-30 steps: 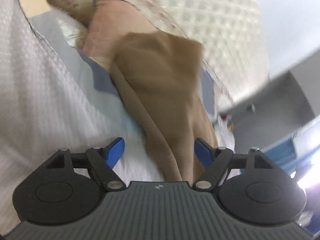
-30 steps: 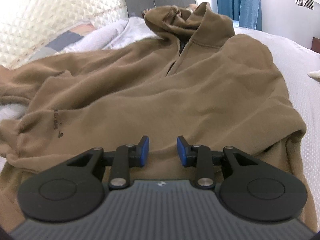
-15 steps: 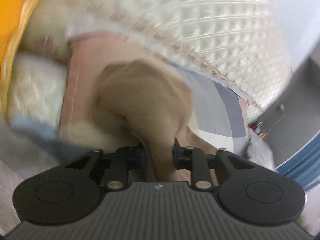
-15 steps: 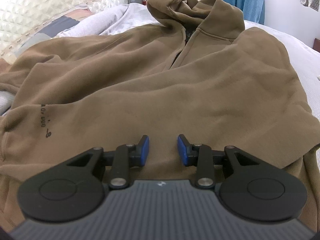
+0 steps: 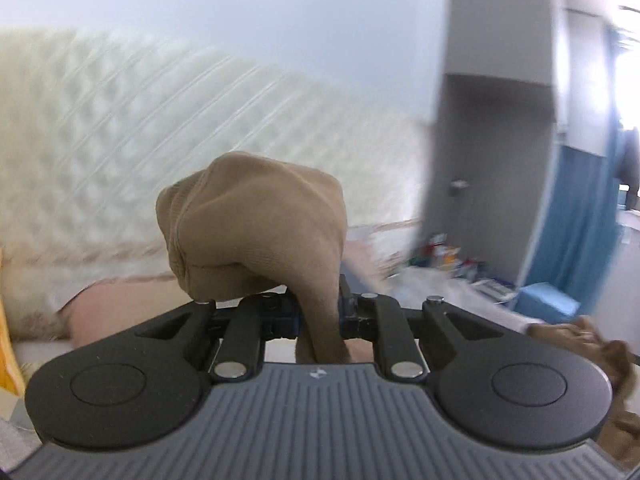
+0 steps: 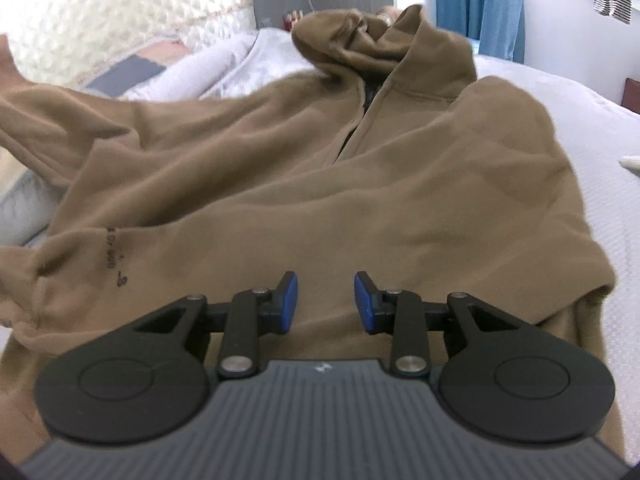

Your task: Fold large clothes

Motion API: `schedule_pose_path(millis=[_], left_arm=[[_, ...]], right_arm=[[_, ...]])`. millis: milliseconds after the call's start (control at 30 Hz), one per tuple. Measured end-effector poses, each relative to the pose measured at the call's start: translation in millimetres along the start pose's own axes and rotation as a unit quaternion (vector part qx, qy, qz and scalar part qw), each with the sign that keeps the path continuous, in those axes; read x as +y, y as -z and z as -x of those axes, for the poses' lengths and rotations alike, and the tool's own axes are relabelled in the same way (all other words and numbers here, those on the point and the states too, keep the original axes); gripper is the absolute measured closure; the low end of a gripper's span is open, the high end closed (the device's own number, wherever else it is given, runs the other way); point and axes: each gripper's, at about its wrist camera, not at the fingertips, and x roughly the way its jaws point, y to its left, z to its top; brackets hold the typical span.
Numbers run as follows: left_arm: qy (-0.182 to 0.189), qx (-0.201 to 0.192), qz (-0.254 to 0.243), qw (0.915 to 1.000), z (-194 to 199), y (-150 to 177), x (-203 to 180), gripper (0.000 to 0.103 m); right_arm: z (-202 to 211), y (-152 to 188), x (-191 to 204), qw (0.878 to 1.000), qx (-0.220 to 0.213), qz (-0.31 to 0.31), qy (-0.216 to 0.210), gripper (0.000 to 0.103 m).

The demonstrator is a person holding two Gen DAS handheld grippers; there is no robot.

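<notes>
A large brown hoodie lies spread on a white bed, hood at the far end. My right gripper is open and empty, hovering low over the hoodie's lower front. My left gripper is shut on the hoodie's sleeve end, which bunches up above the jaws, lifted off the bed. In the right wrist view that sleeve stretches up and off to the left.
A quilted cream headboard and pillows lie at the bed's head. A grey wall panel, a cluttered bedside surface and blue curtains stand beyond. A blue box sits at right.
My left gripper closed on the sleeve end and lifted it, swinging up to face the headboard and wall. The sleeve now rises at the left of the right wrist view. My right gripper stays open.
</notes>
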Motion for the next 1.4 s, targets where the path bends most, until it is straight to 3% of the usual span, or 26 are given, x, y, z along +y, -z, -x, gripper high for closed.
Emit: schedule_pose_path(millis=[167, 300, 533, 700, 967, 1200, 1267, 1400], left_arm=[[0.056, -0.033, -0.041, 0.9970, 59, 4, -83, 0.085], [0.091, -0.034, -0.078, 0.9922, 91, 33, -144, 0.085], [0.135, 0.003, -0.098, 0.9860, 123, 110, -238, 0.085], [0.161, 0.047, -0.138, 0.9761, 128, 180, -294, 0.084], [0.194, 0.155, -0.186, 0.9507, 114, 282, -332, 0.084], [0.213, 0.172, -0.170, 0.9467, 105, 288, -313, 0.083], [0.222, 0.184, -0.173, 0.9418, 108, 284, -310, 0.073], [0.276, 0.204, -0.137, 0.9290, 118, 272, -296, 0.032]], right_arm=[[25, -3, -17, 0.999, -0.028, -0.019, -0.001, 0.068], [50, -7, -35, 0.997, -0.054, -0.051, -0.021, 0.068], [78, -8, -71, 0.991, -0.080, -0.108, -0.025, 0.067], [98, -7, -98, 0.984, -0.106, -0.137, -0.029, 0.067], [90, 2, -131, 0.978, -0.109, -0.175, -0.021, 0.067], [84, 5, -141, 0.975, -0.103, -0.196, -0.015, 0.067], [82, 4, -139, 0.976, -0.103, -0.193, -0.015, 0.067], [78, 4, -134, 0.978, -0.104, -0.182, -0.014, 0.067]])
